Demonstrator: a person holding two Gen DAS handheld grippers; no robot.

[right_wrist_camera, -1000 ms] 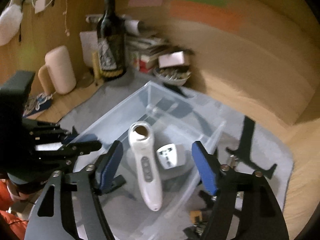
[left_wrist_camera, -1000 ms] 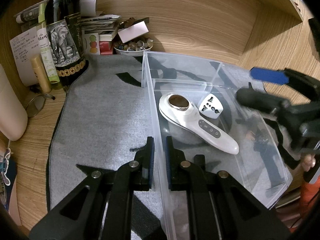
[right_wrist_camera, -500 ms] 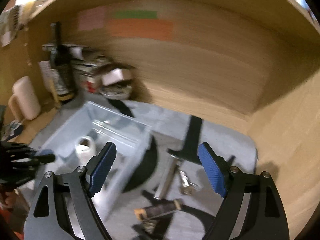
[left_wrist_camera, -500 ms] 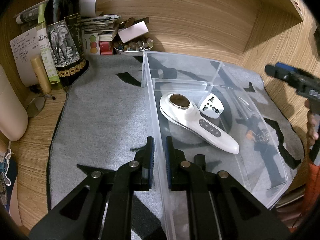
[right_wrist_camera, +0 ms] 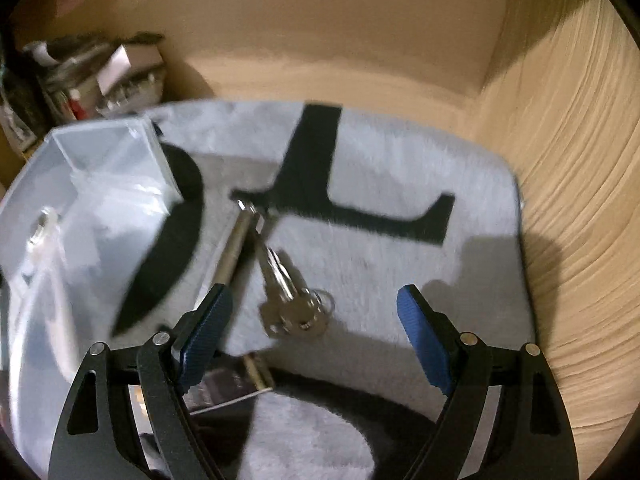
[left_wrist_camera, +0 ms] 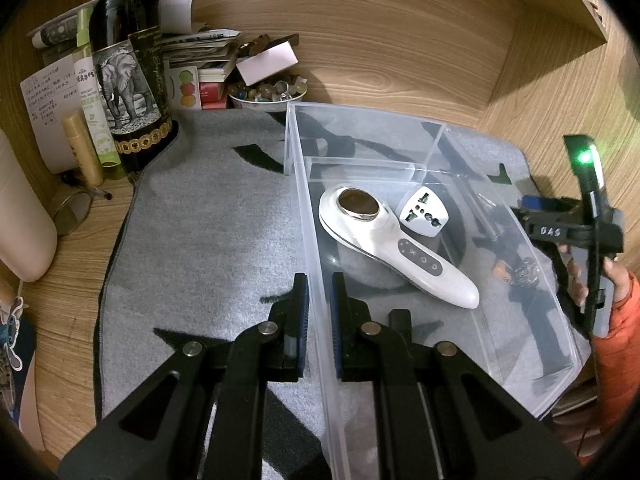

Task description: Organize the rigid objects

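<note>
My left gripper (left_wrist_camera: pixel 318 312) is shut on the near left wall of a clear plastic box (left_wrist_camera: pixel 308 216). Inside the box lie a white handheld device (left_wrist_camera: pixel 396 248) and a white plug adapter (left_wrist_camera: pixel 424 210). My right gripper (right_wrist_camera: pixel 316 336) is open and empty, low over the grey mat just right of the box (right_wrist_camera: pixel 100 184). Between and ahead of its fingers lies a bunch of silver keys (right_wrist_camera: pixel 288 296). A metal rod (right_wrist_camera: pixel 234 240) lies left of the keys. A small dark lighter-like object (right_wrist_camera: pixel 224 384) lies by its left finger. The right gripper also shows in the left wrist view (left_wrist_camera: pixel 560 216).
A grey mat (left_wrist_camera: pixel 208 232) with black marks covers the wooden desk. A dark wine bottle (left_wrist_camera: pixel 128 72), tubes, papers, books and a bowl of small trinkets (left_wrist_camera: pixel 266 92) stand along the back left. Wooden walls (right_wrist_camera: pixel 560 160) close in at the back and right.
My right gripper has swung away from above the box to the right and dropped low over the keys on the mat. The left gripper has held still on the box wall.
</note>
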